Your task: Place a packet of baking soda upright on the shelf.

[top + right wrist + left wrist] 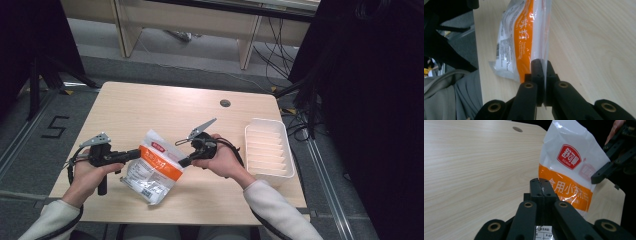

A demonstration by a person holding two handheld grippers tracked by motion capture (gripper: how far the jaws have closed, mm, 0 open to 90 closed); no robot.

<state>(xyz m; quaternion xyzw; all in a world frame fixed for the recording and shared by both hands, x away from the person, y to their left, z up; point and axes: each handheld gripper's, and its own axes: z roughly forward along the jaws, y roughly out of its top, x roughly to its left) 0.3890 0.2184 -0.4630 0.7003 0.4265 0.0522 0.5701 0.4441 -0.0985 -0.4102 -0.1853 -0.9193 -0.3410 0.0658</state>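
A white and orange plastic pouch [153,167] with a red logo is held up over the front of the wooden table [165,105], between the two grippers. My left gripper [137,153] pinches the pouch's left edge, jaws shut on it. From the other side my right gripper [183,162] clamps the pouch's right edge. In the left gripper view the pouch [569,170] rises beyond the closed jaws, and the right gripper's jaws [610,167] meet it at the far side. The right gripper view shows the pouch [524,37] edge-on, its thin seam caught between the jaws.
A white ribbed tray [269,147] stands at the table's right side, close to the right hand. A round cable hole [225,103] sits near the back edge. Dark curtains, cables and a desk frame surround the table.
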